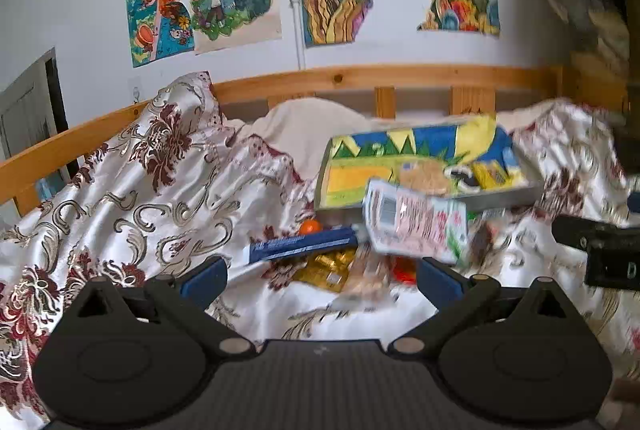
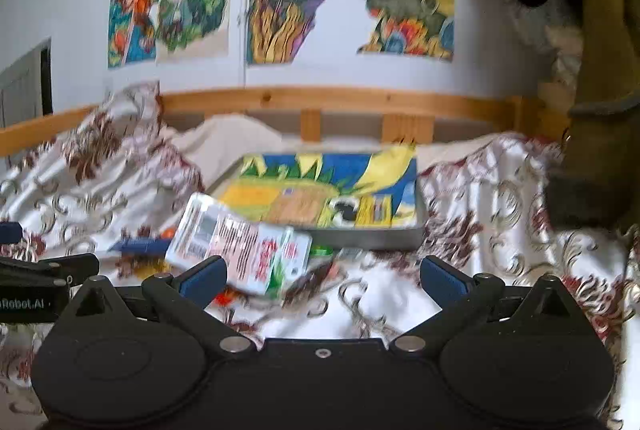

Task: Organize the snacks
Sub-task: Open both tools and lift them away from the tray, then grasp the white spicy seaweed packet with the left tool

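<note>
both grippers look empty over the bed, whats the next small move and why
Probably ease the left gripper forward and down to the white and pink packet. Both grippers are open and hold nothing, the right gripper too, and that packet lies on top of the loose snacks, leaning on the colourful tray, so it looks the easiest to grip first.

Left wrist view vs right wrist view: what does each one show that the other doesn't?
Only the left wrist view shows the gold-wrapped snacks under the blue stick pack, and the orange ball clearly.

Only the right wrist view shows a mustard-yellow plush shape at the right edge and a green wrapper by the tray.

Both show the colourful tray, the white-and-pink packet in front of it, the floral bedspread, wall drawings, and open, empty tongs: left, right.
</note>
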Tool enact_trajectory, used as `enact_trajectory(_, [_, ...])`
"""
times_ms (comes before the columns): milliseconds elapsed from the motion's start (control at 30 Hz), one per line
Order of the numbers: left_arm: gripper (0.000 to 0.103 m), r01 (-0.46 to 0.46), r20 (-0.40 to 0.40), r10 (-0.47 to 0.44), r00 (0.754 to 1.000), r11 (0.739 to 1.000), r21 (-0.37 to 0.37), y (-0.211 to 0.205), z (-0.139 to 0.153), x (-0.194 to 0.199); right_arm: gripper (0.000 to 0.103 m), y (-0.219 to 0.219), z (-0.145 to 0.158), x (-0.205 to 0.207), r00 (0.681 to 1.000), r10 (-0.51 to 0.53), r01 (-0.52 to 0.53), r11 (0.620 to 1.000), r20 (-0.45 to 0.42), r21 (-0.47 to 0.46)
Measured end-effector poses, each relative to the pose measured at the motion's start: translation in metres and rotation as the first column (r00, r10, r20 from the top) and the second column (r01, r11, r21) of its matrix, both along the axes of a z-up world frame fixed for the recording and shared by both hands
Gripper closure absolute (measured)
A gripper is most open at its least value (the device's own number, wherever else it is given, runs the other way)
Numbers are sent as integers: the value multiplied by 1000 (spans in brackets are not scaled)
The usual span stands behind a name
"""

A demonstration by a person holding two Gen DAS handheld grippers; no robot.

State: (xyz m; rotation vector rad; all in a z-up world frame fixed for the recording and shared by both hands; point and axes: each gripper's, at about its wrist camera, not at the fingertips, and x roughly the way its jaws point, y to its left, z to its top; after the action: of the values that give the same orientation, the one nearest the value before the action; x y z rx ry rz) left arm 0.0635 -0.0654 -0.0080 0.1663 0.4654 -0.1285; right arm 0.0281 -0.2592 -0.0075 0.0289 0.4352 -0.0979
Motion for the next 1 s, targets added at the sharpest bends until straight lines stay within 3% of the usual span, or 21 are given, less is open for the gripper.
enact_trajectory(567, [0, -25, -124, 26, 992, 1000, 15, 14, -22, 17, 1, 15, -21, 21, 989, 40, -43, 999, -141, -24])
enact_trajectory(1000, [0, -52, -172, 56, 984, 998, 27, 18, -26, 40, 1, 18, -26, 30, 978, 80, -74, 997, -193, 36])
